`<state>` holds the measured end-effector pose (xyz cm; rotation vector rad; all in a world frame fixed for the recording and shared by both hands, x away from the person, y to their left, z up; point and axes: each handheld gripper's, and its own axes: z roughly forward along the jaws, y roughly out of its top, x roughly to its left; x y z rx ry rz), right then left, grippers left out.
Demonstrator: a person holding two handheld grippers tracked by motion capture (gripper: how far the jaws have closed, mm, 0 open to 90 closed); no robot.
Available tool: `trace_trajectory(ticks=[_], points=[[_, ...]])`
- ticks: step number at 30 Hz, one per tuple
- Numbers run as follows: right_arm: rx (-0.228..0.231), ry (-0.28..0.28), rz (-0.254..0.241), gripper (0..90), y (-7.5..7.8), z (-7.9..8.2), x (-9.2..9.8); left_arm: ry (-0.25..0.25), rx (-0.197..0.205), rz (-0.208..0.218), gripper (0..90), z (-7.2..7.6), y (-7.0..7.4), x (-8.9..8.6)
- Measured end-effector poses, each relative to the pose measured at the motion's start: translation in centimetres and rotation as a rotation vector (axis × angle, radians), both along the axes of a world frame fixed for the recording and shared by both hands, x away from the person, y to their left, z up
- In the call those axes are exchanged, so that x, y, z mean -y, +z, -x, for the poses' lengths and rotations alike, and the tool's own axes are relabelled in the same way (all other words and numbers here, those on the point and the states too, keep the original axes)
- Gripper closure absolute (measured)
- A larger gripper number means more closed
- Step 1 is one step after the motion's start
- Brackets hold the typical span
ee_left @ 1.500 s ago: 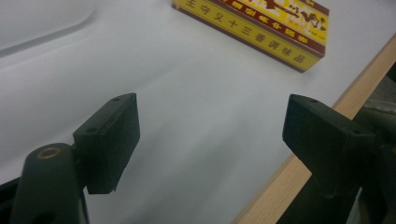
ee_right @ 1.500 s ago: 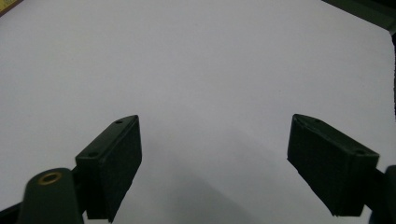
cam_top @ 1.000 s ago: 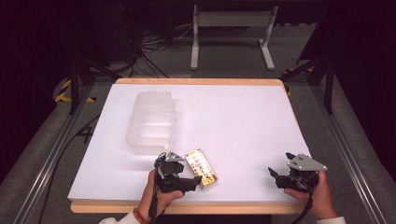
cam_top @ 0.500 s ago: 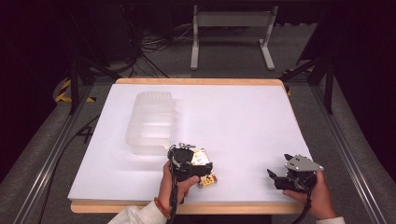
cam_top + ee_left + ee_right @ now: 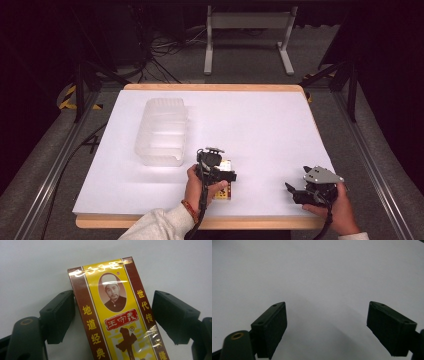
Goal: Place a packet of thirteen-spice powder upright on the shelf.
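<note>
White tabletop point(image 5: 280, 130) lies bare around right gripper point(image 5: 300, 192), jaws spread; left gripper point(image 5: 112, 315) straddles packet point(image 5: 115, 315), unclamped.

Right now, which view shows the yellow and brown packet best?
The left gripper view: the packet lies flat between the open left claw, its print readable. In the high view it is a small patch mostly hidden under that claw. The right gripper view faces bare table.

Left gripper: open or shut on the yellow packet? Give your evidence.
Open. The left gripper straddles the flat-lying packet; a gap shows at one jaw.
</note>
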<state>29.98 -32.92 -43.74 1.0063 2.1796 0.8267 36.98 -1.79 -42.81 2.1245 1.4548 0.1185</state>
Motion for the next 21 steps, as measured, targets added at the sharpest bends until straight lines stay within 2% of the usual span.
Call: trace_trajectory(ticks=[7, 12, 13, 15, 18, 20, 21], points=[[-0.013, 0.000, 0.011, 16.9, -0.2, -0.1, -0.1, -0.056, 0.001, -0.078, 19.2, -1.0, 0.1, 0.9], [-0.029, -0.015, 0.021, 16.5, -0.5, -0.3, -0.1, -0.078, 0.016, -0.100, 21.8, -1.3, 0.1, 1.2], [-0.029, -0.016, 0.020, 16.5, -0.5, -0.3, -0.1, -0.112, 0.031, -0.100, 23.6, -1.4, 0.1, 1.2], [-0.028, -0.019, 0.021, 16.4, -0.5, -0.3, -0.1, -0.147, 0.042, -0.100, 26.2, -1.5, 0.1, 1.1], [-0.030, -0.021, 0.020, 16.3, -0.5, -0.3, -0.1, -0.176, 0.048, -0.096, 29.1, -1.6, 0.1, 1.0], [-0.029, -0.020, 0.024, 16.1, -0.5, -0.3, -0.1, -0.234, 0.065, -0.105, 30.6, -1.5, 0.2, 1.0], [-0.029, -0.020, 0.024, 16.1, -0.5, -0.3, -0.1, -0.234, 0.065, -0.105, 30.9, -1.5, 0.2, 1.0]])
